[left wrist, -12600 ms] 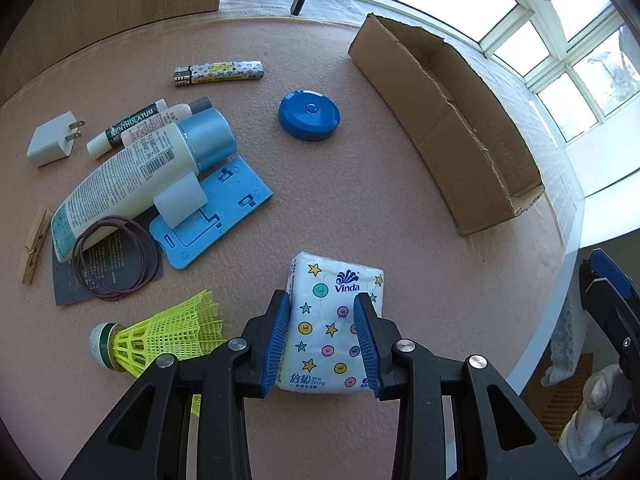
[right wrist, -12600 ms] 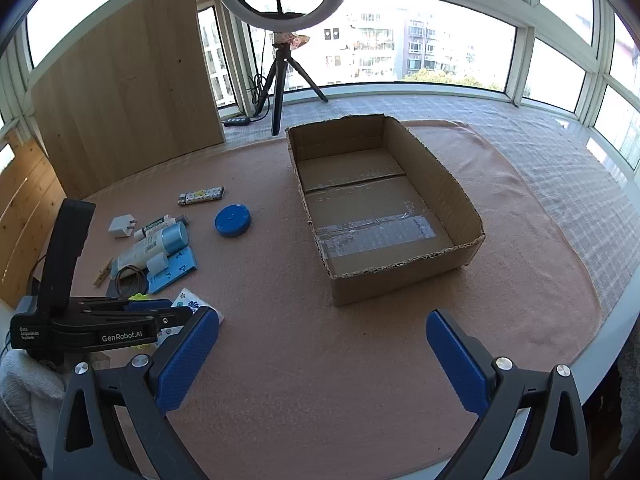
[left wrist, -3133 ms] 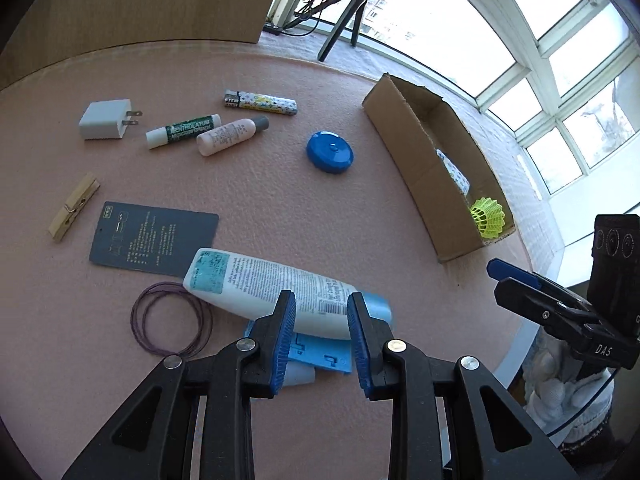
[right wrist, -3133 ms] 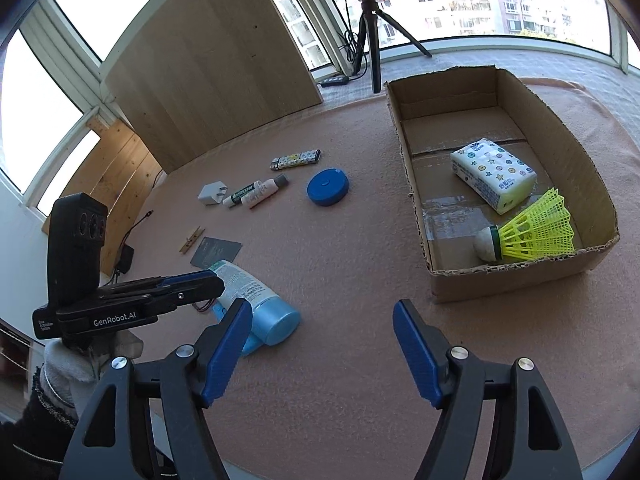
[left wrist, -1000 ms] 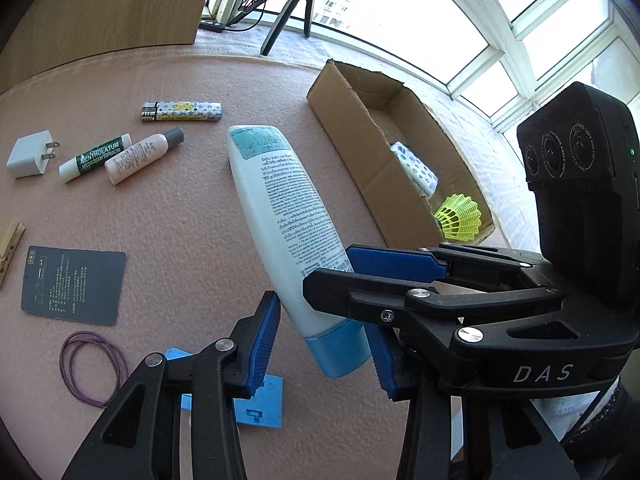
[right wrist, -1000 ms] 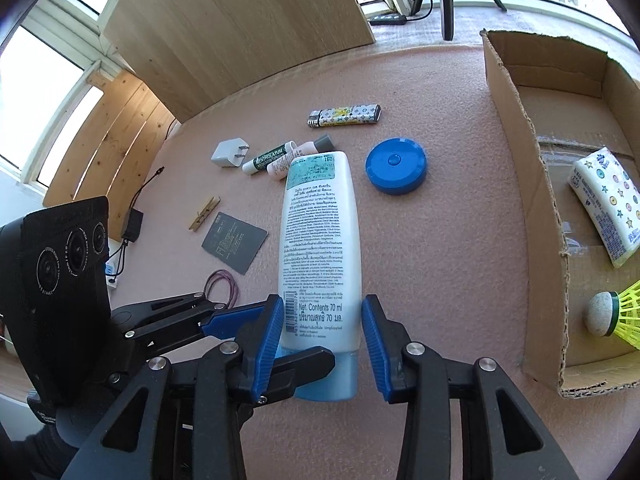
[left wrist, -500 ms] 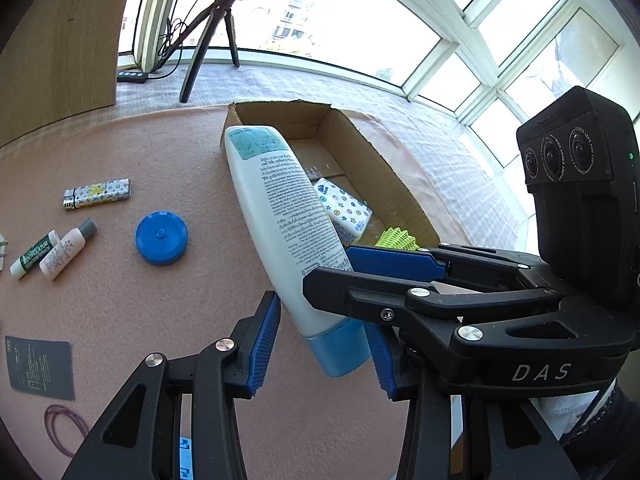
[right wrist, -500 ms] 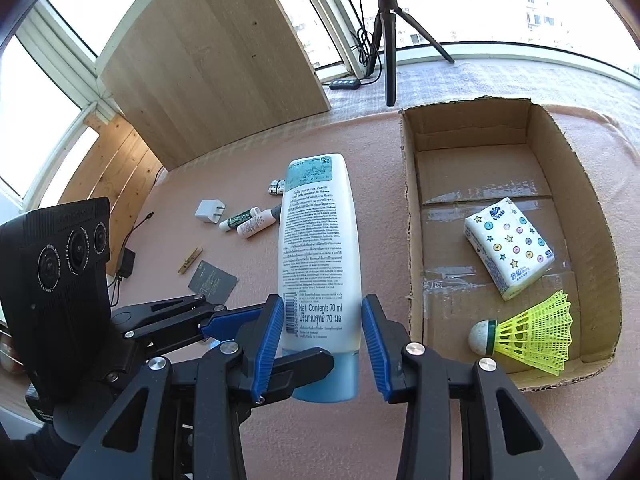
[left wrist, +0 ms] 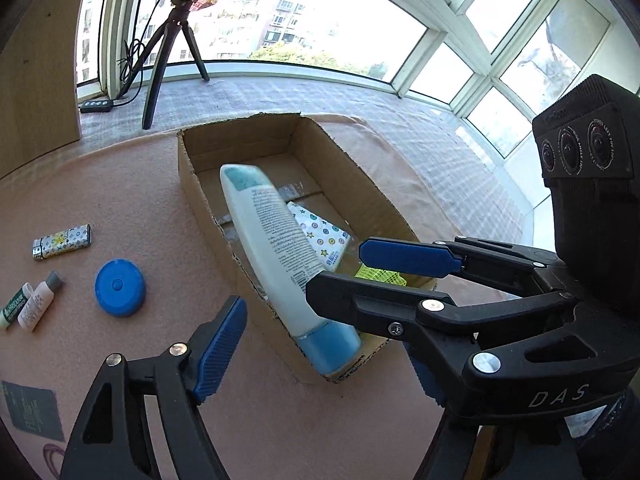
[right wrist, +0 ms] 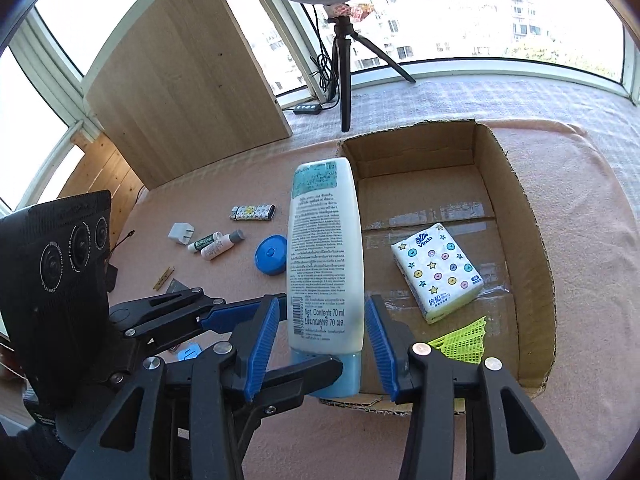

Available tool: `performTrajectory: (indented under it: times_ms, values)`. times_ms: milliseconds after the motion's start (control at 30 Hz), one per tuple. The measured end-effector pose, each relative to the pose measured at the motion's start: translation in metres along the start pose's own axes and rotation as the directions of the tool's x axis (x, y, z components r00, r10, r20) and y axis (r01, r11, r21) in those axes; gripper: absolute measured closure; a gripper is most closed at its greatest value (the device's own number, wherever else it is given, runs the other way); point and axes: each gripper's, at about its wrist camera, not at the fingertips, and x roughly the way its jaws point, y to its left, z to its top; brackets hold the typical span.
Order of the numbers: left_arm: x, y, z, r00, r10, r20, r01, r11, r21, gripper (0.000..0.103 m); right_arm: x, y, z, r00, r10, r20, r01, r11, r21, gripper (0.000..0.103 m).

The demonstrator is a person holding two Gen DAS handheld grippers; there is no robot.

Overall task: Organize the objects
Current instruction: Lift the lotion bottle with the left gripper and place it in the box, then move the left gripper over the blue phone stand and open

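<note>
Right gripper (right wrist: 320,340) clamps smooth lotion tube (right wrist: 326,256) (blue-capped) over cardboard box (right wrist: 516,200).

Your white lotion tube (right wrist: 326,256), blue cap down | between right tool's (right wrist: 326,344) pads | over cardboard box (right wrist: 516,200) edge | tissue pack (right wrist: 438,276), yellow shuttlecock (right wrist: 464,340) inside

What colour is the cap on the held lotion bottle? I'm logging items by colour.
Light blue cap on a white lotion bottle, clearest in the right wrist view.
</note>
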Motion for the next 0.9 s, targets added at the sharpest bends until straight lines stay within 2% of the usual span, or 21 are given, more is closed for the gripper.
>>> performTrajectory:
  times_ms: [33,100,300,533,900]
  values:
    - [0.001,0.0,0.001,1.0,0.001,-0.003,-0.001,1.0,0.003,0.021,-0.002,0.0,0.0,1.0,-0.017,0.016,0.017,1.0,-0.004,0.043]
    - [0.002,0.0,0.0,1.0,0.009,-0.012,-0.008,1.0,0.003,0.021,-0.005,-0.001,0.0,0.998,-0.041,0.039,0.042,0.999,-0.006,0.038]
    - [0.0,0.008,-0.004,1.0,0.011,-0.019,-0.011,1.0,-0.011,0.021,-0.003,-0.004,-0.002,0.999,-0.036,0.035,0.036,0.999,0.019,0.038]
    - [-0.021,0.021,-0.016,1.0,0.02,-0.008,-0.02,0.999,-0.029,0.022,-0.002,0.003,-0.007,0.999,-0.038,0.036,0.037,0.999,0.019,0.038]
    - [-0.088,0.084,-0.062,0.992,0.123,0.013,-0.12,0.984,-0.128,0.022,-0.002,0.025,-0.021,0.998,-0.017,0.065,0.016,1.0,0.017,0.038]
